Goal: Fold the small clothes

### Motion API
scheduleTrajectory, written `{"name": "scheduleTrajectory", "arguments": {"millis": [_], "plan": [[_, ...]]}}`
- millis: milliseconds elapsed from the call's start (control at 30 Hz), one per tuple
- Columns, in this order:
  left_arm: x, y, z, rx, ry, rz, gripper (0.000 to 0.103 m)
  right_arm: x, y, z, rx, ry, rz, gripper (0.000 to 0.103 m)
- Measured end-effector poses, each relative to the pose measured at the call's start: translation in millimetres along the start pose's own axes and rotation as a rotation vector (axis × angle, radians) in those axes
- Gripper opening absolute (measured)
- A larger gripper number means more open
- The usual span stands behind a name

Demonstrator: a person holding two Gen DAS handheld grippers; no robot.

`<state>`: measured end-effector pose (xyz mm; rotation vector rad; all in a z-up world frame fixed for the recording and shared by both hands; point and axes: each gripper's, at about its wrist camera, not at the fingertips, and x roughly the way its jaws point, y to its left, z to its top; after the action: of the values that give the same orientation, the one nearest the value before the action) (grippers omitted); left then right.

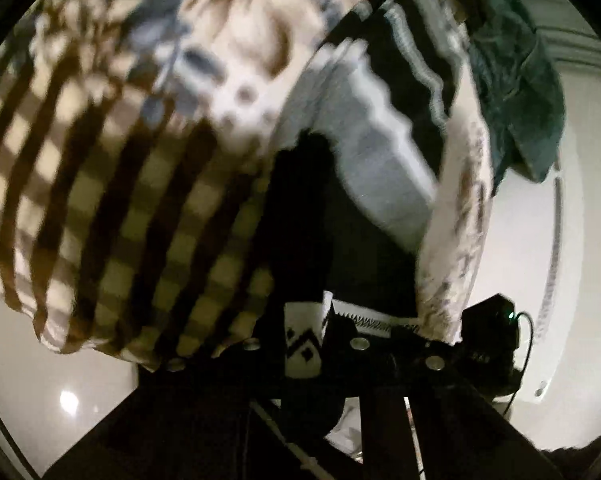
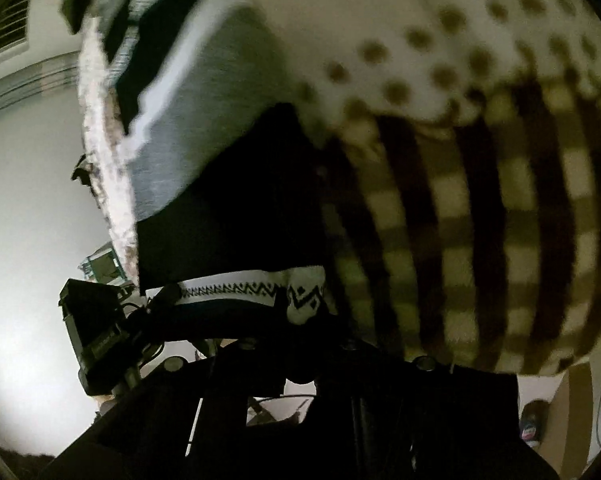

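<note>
A small black garment [image 1: 360, 248] with grey and white bands hangs close in front of both cameras, blurred. Its white waistband [image 1: 372, 322], printed with a black zigzag, stretches between the two grippers. In the left wrist view my left gripper [image 1: 304, 352] is shut on one end of that band, and the right gripper [image 1: 488, 332] shows at the other end. In the right wrist view my right gripper [image 2: 304, 316] pinches the waistband [image 2: 228, 292] below the black garment [image 2: 228, 224]. There the left gripper [image 2: 96, 320] holds the far end.
A brown-and-cream checked cloth [image 1: 120, 220] [image 2: 480, 240] lies heaped right beside the garment. A dotted cream cloth [image 2: 420, 40], a floral cloth [image 1: 220, 20] and a teal cloth [image 1: 520, 80] lie behind. A white table [image 1: 520, 240] [image 2: 32, 200] is underneath, and a cardboard box [image 2: 572, 400] stands low right.
</note>
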<state>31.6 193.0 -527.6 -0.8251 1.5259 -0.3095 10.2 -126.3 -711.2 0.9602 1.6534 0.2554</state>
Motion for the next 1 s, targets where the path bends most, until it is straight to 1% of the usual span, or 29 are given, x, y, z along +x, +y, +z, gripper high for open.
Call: {"name": "scheduleTrajectory", "arguments": {"millis": [100, 200, 267, 333, 367, 400, 433, 467, 567, 633, 667, 800, 867, 933, 967, 1000], "plan": [[-19.7, -24.0, 12.9, 0.026, -0.045, -0.032, 0.009, -25.6, 23.5, 0.8, -0.045, -0.047, 0.029, 0.009], [-33.2, -57.5, 40.0, 0.069, -0.094, -0.076, 0.009, -51.1, 52.5, 11.3, -0.086, -0.116, 0.058, 0.009], [-35.5, -76.5, 66.7, 0.088, -0.128, -0.102, 0.009, -66.3, 75.3, 30.8, -0.11, -0.171, 0.071, 0.009], [-32.5, -91.0, 93.7, 0.102, -0.149, -0.122, 0.009, -75.4, 91.3, 50.8, -0.126, -0.207, 0.082, 0.009], [-30.2, -98.8, 114.2, 0.105, -0.166, -0.137, 0.009, -79.9, 102.1, 66.4, -0.137, -0.234, 0.081, 0.009], [-28.4, -104.3, 126.5, 0.109, -0.174, -0.148, 0.009, -83.6, 109.6, 79.3, -0.145, -0.255, 0.079, 0.009], [-25.6, -113.5, 149.3, 0.121, -0.191, -0.15, 0.009, -87.3, 119.0, 95.0, -0.155, -0.279, 0.08, 0.009], [-23.6, -118.6, 160.8, 0.126, -0.197, -0.154, 0.009, -90.8, 129.9, 113.3, -0.164, -0.308, 0.077, 0.009], [-16.8, -131.5, 214.2, 0.125, -0.206, -0.171, 0.009, -99.6, 156.7, 166.4, -0.188, -0.365, 0.065, 0.009], [-11.3, -141.3, 243.5, 0.123, -0.213, -0.168, 0.009, -104.5, 175.6, 206.2, -0.2, -0.396, 0.049, 0.009], [-7.9, -147.2, 263.1, 0.127, -0.211, -0.17, 0.009, -106.4, 180.7, 221.5, -0.202, -0.404, 0.046, 0.009], [11.2, -167.0, 325.7, 0.139, -0.202, -0.15, 0.009, -109.0, 211.3, 293.0, -0.197, -0.448, 0.003, 0.009], [27.8, -171.3, 362.3, 0.117, -0.178, -0.139, 0.01, -109.5, 222.9, 323.6, -0.185, -0.468, -0.011, 0.009], [41.6, -169.9, 391.2, 0.076, -0.165, -0.146, 0.011, -109.0, 231.4, 352.9, -0.163, -0.483, -0.015, 0.009], [49.8, -169.0, 408.6, 0.052, -0.156, -0.148, 0.012, -107.2, 239.0, 375.2, -0.155, -0.49, -0.02, 0.009], [55.3, -167.9, 419.3, 0.035, -0.147, -0.15, 0.02, -107.0, 239.8, 383.8, -0.155, -0.491, -0.023, 0.009]]}}
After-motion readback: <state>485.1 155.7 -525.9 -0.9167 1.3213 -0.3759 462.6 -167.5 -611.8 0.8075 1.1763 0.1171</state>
